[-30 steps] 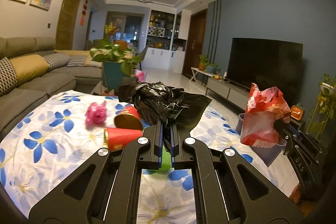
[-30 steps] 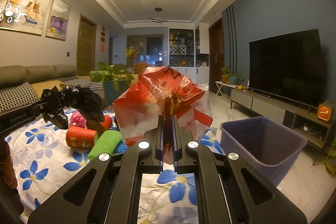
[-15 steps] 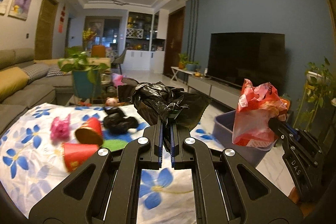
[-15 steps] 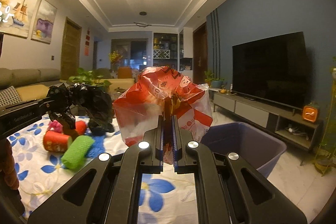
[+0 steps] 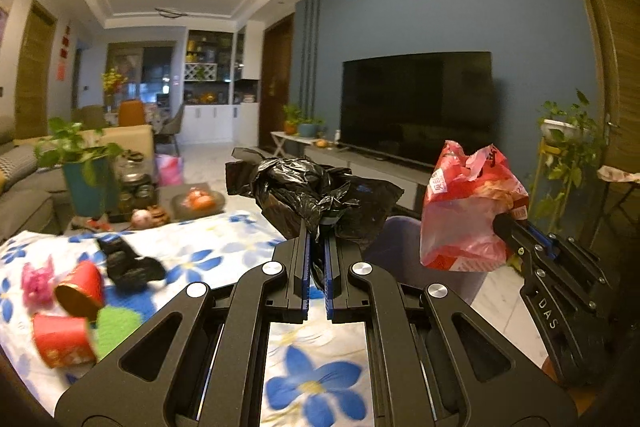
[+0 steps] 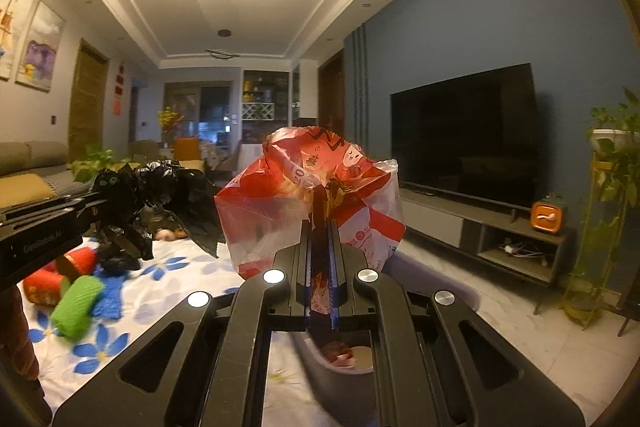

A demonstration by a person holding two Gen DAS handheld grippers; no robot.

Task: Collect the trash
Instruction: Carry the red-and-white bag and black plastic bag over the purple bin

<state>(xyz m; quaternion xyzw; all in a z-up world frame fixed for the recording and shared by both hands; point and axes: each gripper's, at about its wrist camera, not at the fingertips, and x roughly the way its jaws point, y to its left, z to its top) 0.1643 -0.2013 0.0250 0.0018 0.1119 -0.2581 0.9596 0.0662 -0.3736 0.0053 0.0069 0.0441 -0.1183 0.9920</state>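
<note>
My left gripper (image 5: 318, 227) is shut on a crumpled black plastic bag (image 5: 308, 193), held in the air past the table's edge. My right gripper (image 6: 322, 205) is shut on a red and white plastic bag (image 6: 308, 195), which hangs over a grey-purple bin (image 6: 440, 291). In the left wrist view the red bag (image 5: 468, 211) and the right gripper (image 5: 500, 221) show at the right, with the bin (image 5: 396, 247) below both bags. Scraps lie inside the bin (image 6: 346, 353). In the right wrist view the black bag (image 6: 160, 187) hangs left of the red one.
On the flowered tablecloth (image 5: 316, 383) lie two red cups (image 5: 64, 339), a green roll (image 6: 76, 301), a pink scrap (image 5: 36, 279) and a second black bag (image 5: 128, 263). A TV (image 5: 416, 107) on a low cabinet (image 6: 480, 231), potted plants (image 5: 84, 171) and a sofa (image 6: 28, 163) surround the table.
Both grippers have swung right, away from the table and toward the bin, each still gripping its bag. The bin now lies beneath the two bags; the table litter has slid to the left.
</note>
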